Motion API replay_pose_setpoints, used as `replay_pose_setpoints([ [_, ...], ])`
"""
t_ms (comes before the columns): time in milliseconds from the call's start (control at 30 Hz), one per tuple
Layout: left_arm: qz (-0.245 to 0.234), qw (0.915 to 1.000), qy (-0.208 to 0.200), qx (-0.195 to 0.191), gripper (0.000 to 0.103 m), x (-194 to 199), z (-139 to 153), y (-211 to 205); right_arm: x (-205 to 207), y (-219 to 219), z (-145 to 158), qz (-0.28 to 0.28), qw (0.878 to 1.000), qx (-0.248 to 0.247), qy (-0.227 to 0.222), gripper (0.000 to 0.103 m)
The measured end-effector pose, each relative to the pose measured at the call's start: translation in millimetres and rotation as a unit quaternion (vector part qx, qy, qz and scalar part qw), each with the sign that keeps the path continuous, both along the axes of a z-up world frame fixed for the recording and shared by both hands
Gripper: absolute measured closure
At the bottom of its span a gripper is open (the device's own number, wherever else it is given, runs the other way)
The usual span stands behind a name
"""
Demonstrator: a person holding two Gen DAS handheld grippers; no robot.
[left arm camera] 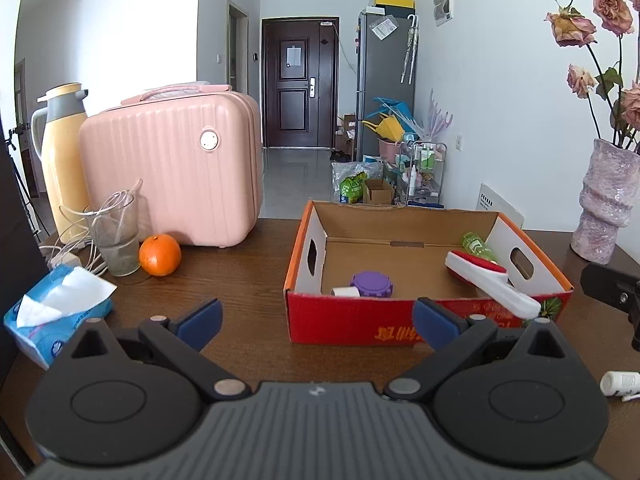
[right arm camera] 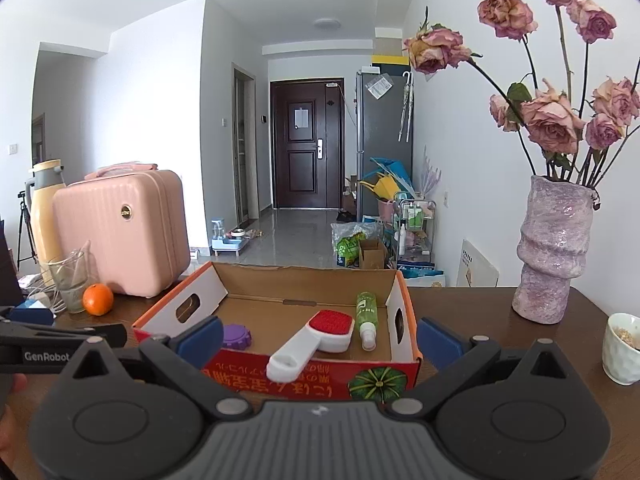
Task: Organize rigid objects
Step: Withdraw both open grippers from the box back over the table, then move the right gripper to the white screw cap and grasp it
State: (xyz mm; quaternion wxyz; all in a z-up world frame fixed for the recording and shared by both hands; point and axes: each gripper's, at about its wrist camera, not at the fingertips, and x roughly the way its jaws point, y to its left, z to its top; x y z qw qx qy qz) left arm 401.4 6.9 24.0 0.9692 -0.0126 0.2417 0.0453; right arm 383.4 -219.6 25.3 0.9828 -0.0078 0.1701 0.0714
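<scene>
1. The left gripper sits nearest its lens with its blue-padded fingers spread wide and nothing between them, hovering above the dark wooden table.
2. The right gripper is likewise spread wide and empty; its blue pads frame the near wall of the box.
3. Just beyond both sets of fingertips stands the cardboard box, open-topped, red on the front with orange edges.
4. Inside the box, seen between the right fingers, a white lint brush with a red pad leans its handle over the near wall.
5. A green spray bottle lies beside the brush, towards the right finger and along the box's right wall.
6. A purple round lid rests on the box floor just behind the right gripper's left finger; the left view shows a small white piece touching it.
7. Outside the left gripper's right finger, a small white bottle lies on the table, apart from the box.
8. Beyond the left gripper's left finger lie a tissue pack, an orange, a glass and a pink case.
9. Past the right gripper's right finger stand a vase of roses and a white cup.
</scene>
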Motion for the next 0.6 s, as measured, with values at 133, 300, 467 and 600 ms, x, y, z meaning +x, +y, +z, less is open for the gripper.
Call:
replay_pose_setpoints([
  [133,0.0,1.0,0.002,0.004,0.0,-19,-5,1,-20,-3,-8,-0.002,1.0,-0.003,-0.002,0.0],
  [300,0.0,1.0,0.002,0.001,0.0,-43,-8,4,-46,-5,-25,-0.007,1.0,-0.011,0.004,0.0],
  [467,-0.004,1.0,0.002,-0.003,0.0,-66,-12,5,-70,-6,-41,-0.002,1.0,-0.012,0.015,0.0],
  [600,-0.007,1.0,0.004,-0.002,0.0,-81,-16,4,-85,-6,-49,0.001,1.0,-0.01,0.019,0.0],
])
